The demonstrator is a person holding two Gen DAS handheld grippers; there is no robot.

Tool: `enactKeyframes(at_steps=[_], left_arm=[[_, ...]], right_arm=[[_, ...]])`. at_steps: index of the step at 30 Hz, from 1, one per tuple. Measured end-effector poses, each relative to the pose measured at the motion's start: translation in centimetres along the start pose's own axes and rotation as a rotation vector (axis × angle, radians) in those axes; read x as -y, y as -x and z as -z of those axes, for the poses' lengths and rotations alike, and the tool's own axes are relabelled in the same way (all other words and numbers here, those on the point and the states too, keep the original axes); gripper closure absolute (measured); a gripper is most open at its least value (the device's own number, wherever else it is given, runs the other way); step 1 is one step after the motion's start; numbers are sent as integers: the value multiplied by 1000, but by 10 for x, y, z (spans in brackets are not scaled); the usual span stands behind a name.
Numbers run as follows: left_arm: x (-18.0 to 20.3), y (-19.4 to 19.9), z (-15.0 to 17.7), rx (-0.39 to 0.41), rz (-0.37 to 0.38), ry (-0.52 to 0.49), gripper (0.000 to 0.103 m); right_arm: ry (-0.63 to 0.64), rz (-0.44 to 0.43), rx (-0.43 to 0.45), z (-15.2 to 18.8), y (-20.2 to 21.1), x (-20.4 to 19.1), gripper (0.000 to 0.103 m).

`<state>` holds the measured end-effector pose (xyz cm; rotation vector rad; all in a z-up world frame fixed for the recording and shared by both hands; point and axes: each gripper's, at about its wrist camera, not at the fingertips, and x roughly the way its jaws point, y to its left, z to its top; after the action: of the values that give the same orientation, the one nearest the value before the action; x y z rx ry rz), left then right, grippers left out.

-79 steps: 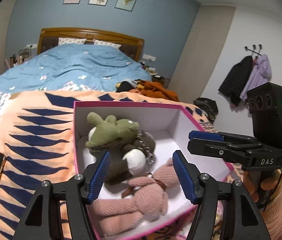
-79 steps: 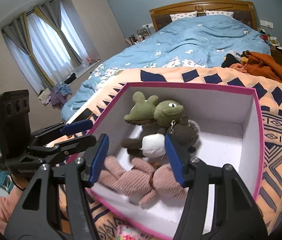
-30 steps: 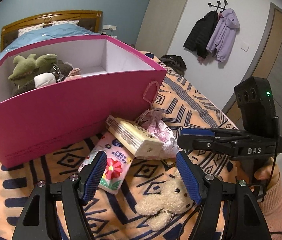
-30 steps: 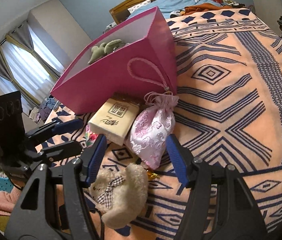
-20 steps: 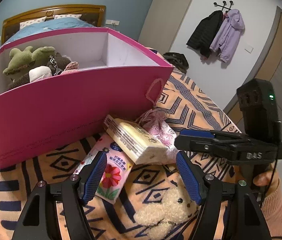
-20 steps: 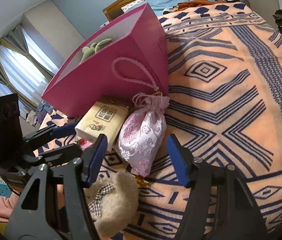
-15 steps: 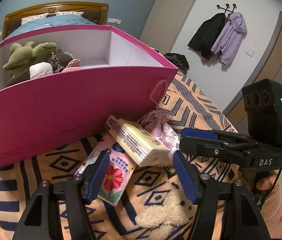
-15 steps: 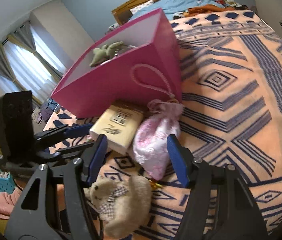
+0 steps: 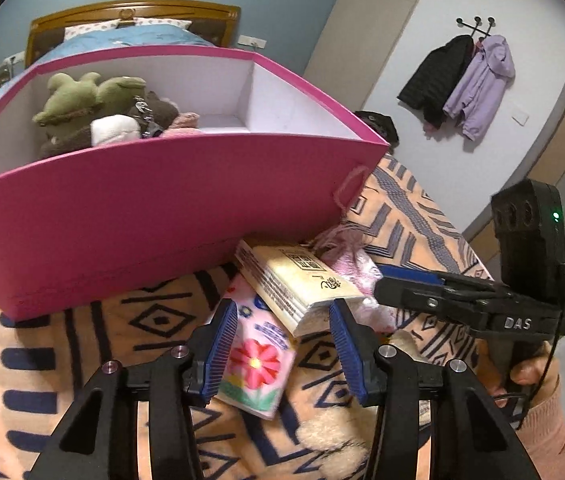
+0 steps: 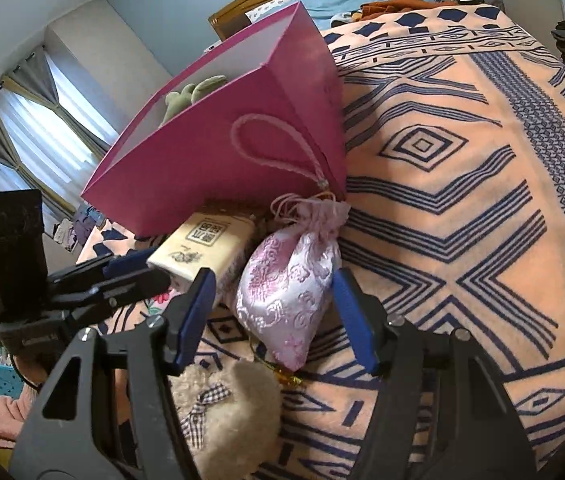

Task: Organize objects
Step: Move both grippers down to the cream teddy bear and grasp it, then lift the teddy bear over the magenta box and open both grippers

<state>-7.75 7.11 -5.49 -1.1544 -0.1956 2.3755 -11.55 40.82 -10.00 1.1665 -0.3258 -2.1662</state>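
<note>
A pink box [image 9: 154, 208] with plush toys [image 9: 94, 116] inside stands on the patterned blanket. Against its front lie a cream tissue pack [image 9: 298, 280], a floral tissue pack [image 9: 256, 364], a pink satin pouch [image 10: 290, 284] and a cream teddy bear [image 10: 226, 420]. My left gripper [image 9: 282, 344] is open, its blue pads either side of the two tissue packs' near ends. My right gripper [image 10: 274, 320] is open around the pouch's lower part. The box [image 10: 222, 152] and cream pack [image 10: 202, 248] also show in the right wrist view.
The orange and navy blanket [image 10: 462, 200] spreads wide to the right of the box. A bed with a blue duvet [image 9: 130, 38] and wooden headboard lies behind. Coats [image 9: 462, 80] hang on the far wall.
Both grippers came away from over the box and dropped low to the items in front of it. The left one's pads have narrowed a little.
</note>
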Motion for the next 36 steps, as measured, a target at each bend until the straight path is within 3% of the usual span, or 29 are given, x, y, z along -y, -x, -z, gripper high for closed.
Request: enactKeyframes(at_steps=[4,7,14,17,25,30,36], left_arm=[[-7,8,4,4,-38,0,56],[-8,12,8,0,-18,-6,56],[11,31,25,2,81,-96,53],[24,36,35,-8,121,-144,52],[31,28,58,-83,186,-165,47],[35,22,63,-116,213,-171,47],[44,30,51,-89,273,-176,42]], right_arm=[[15,-22,-15,10,10,-3,39],[36,-43,-42,24,18,-6,39],[77,-67,-116,51,18,-16,39],[89,-78,-130,57,14,-20,47],[88,-77,-89,61,19,-17,62],[81,-107,-35,54,36,-18,63],[100,-145,50,36,58,-32,63]])
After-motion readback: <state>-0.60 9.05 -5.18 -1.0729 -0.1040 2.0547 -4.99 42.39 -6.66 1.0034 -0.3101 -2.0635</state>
